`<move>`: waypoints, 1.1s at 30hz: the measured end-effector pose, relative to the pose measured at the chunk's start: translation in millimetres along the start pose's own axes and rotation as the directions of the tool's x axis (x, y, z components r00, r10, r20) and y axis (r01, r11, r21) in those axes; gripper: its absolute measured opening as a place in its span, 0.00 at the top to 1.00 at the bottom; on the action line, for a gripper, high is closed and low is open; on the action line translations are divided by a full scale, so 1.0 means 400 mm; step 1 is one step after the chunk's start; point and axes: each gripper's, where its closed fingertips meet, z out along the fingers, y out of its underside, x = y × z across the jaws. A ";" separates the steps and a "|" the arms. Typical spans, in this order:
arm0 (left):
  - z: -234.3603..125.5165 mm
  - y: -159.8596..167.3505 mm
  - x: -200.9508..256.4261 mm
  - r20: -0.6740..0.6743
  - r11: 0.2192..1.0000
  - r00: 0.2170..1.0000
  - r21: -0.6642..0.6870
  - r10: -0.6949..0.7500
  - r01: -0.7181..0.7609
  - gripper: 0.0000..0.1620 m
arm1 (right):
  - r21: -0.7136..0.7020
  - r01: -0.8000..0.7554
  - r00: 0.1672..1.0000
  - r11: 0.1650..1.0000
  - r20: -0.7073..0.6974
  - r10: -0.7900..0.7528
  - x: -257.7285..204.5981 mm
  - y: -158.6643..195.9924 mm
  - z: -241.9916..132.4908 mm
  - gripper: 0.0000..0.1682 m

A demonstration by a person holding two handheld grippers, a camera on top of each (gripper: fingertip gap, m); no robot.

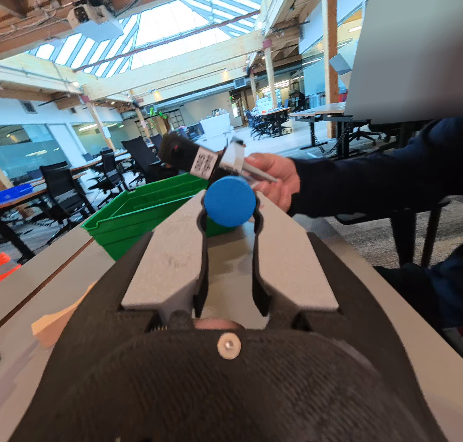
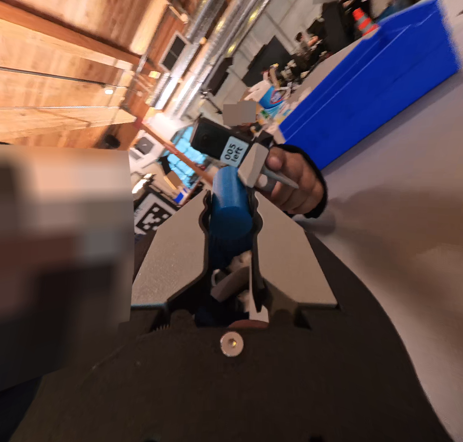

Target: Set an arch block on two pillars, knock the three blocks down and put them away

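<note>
A blue cylinder block is held in the air, its round end towards the left wrist view. My left gripper is shut on it at the fingertips. My right gripper faces the left one and is shut on the same cylinder, seen lengthwise. The right gripper's body and a hand show just behind the cylinder. A pale wooden block lies on the grey table at the lower left, partly hidden by my left gripper.
A green bin stands on the table just beyond the left gripper. A blue bin stands on the table in the right wrist view. A dark sleeve reaches in from the right. Desks and chairs stand behind. Both grippers' tips are close together, under 4 cm apart.
</note>
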 end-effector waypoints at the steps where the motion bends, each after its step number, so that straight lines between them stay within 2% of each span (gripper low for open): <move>1: 0.004 0.013 -0.018 0.041 1.000 0.999 -0.025 -0.003 0.004 0.80 | 0.006 0.027 0.998 1.000 -0.062 -0.027 0.008 -0.018 -0.020 0.83; 4: 0.001 0.071 -0.103 0.240 0.992 0.971 -0.121 -0.002 0.032 0.88 | 0.075 0.126 0.956 0.989 -0.275 -0.101 0.031 -0.116 -0.129 0.83; 5: -0.004 0.091 -0.123 0.279 0.987 0.960 -0.151 -0.011 0.055 0.87 | 0.091 0.186 0.915 0.978 -0.378 -0.139 0.041 -0.159 -0.186 0.83; 6: -0.009 0.112 -0.134 0.298 0.980 0.954 -0.180 -0.030 0.087 0.86 | 0.080 0.265 0.834 0.961 -0.519 -0.187 0.062 -0.204 -0.260 0.83; 8: -0.019 0.157 -0.155 0.339 0.953 0.935 -0.237 -0.104 0.191 0.87 | -0.010 0.360 0.570 0.933 -0.789 -0.228 0.120 -0.274 -0.445 0.83; 10: -0.034 0.219 -0.179 0.406 0.894 0.899 -0.324 -0.164 0.310 0.88 | -0.105 0.319 0.339 0.942 -0.915 -0.216 0.185 -0.290 -0.604 0.83; 11: -0.049 0.254 -0.194 0.459 0.854 0.872 -0.375 -0.168 0.362 0.90 | -0.143 0.249 0.272 0.958 -0.939 -0.210 0.225 -0.272 -0.656 0.83; 13: -0.078 0.310 -0.213 0.543 0.774 0.823 -0.444 -0.167 0.450 0.88 | -0.198 0.123 0.223 0.972 -0.949 -0.222 0.289 -0.222 -0.698 0.84; 15: -0.094 0.350 -0.211 0.578 0.706 0.793 -0.480 -0.192 0.521 0.72 | -0.244 0.105 0.155 0.964 -0.954 -0.258 0.300 -0.219 -0.701 0.74; 16: -0.100 0.367 -0.208 0.591 0.675 0.781 -0.494 -0.202 0.549 0.67 | -0.275 0.177 0.113 0.945 -0.948 -0.297 0.273 -0.249 -0.679 0.72; 18: -0.114 0.394 -0.211 0.619 0.632 0.761 -0.515 -0.194 0.580 0.63 | -0.334 0.353 0.136 0.874 -0.906 -0.401 0.200 -0.308 -0.545 0.71; 19: -0.121 0.403 -0.216 0.633 0.621 0.753 -0.521 -0.180 0.586 0.62 | -0.376 0.379 0.184 0.845 -0.865 -0.467 0.186 -0.309 -0.457 0.77; 20: -0.125 0.407 -0.220 0.642 0.618 0.748 -0.522 -0.170 0.588 0.61 | -0.427 0.349 0.225 0.834 -0.826 -0.517 0.199 -0.297 -0.381 0.80; 22: -0.129 0.409 -0.228 0.661 0.619 0.730 -0.505 -0.172 0.602 0.58 | -0.519 0.223 0.251 0.825 -0.788 -0.563 0.287 -0.278 -0.281 0.68; 26: -0.135 0.409 -0.234 0.678 0.621 0.714 -0.487 -0.175 0.615 0.55 | -0.662 0.017 0.136 0.749 -0.741 -0.658 0.528 -0.313 -0.214 0.65; 28: -0.140 0.409 -0.238 0.682 0.622 0.712 -0.486 -0.169 0.614 0.55 | -0.704 -0.117 0.115 0.701 -0.710 -0.694 0.637 -0.305 -0.223 0.69; 30: -0.146 0.409 -0.242 0.688 0.621 0.704 -0.477 -0.176 0.622 0.55 | -0.707 -0.253 0.156 0.661 -0.704 -0.693 0.716 -0.264 -0.239 0.75; 31: -0.147 0.407 -0.241 0.688 0.620 0.702 -0.473 -0.183 0.626 0.55 | -0.697 -0.235 0.214 0.678 -0.717 -0.663 0.728 -0.259 -0.216 0.93; 33: -0.148 0.403 -0.239 0.684 0.621 0.705 -0.475 -0.186 0.624 0.55 | -0.662 -0.229 0.266 0.713 -0.748 -0.608 0.715 -0.261 -0.195 0.96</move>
